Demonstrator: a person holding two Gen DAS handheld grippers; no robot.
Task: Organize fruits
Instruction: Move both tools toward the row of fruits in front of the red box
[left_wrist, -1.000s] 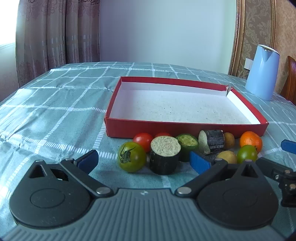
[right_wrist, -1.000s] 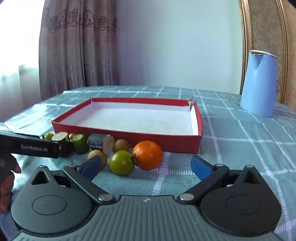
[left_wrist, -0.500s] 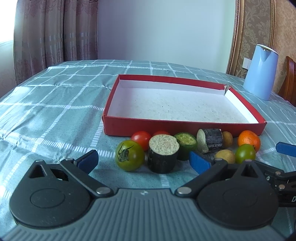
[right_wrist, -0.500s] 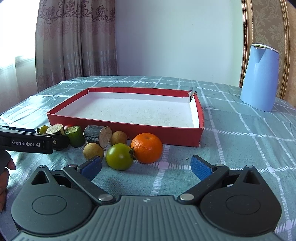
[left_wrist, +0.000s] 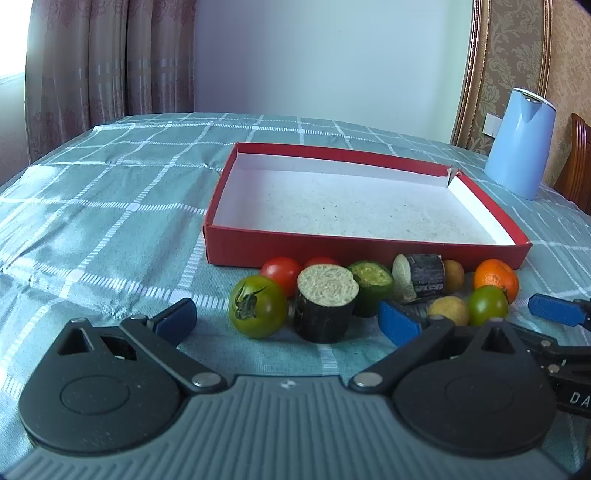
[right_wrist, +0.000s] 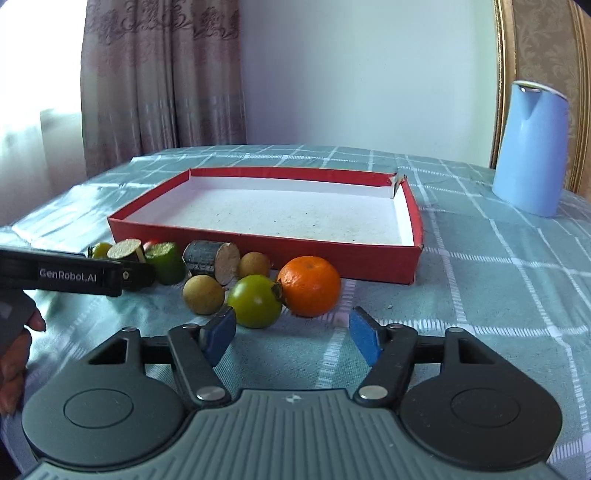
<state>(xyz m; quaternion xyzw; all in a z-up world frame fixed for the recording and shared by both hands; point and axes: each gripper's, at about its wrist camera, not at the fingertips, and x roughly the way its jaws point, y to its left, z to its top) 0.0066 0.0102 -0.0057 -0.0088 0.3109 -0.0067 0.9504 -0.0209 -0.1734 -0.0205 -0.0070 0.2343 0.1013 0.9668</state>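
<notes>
A row of fruit lies on the tablecloth before a red box (left_wrist: 354, 251) with a white floor. In the left wrist view I see a green tomato (left_wrist: 258, 312), a red tomato (left_wrist: 280, 270), a dark cut cylinder (left_wrist: 325, 302) and an orange (left_wrist: 495, 277). My left gripper (left_wrist: 286, 319) is open and empty, just short of the green tomato and cylinder. In the right wrist view my right gripper (right_wrist: 291, 338) is open and empty, close behind another green tomato (right_wrist: 255, 301) and the orange (right_wrist: 309, 286). The red box (right_wrist: 369, 258) lies behind them.
A blue kettle (right_wrist: 530, 147) stands at the far right on the checked tablecloth (left_wrist: 92, 206). A wooden chair (left_wrist: 578, 158) shows at the right edge. The left gripper's body (right_wrist: 62, 275) and a hand cross the left side of the right wrist view.
My right gripper has moved closer to the orange and green tomato, and its jaws have narrowed somewhat. My left gripper has shifted slightly; the fruit has not moved.
</notes>
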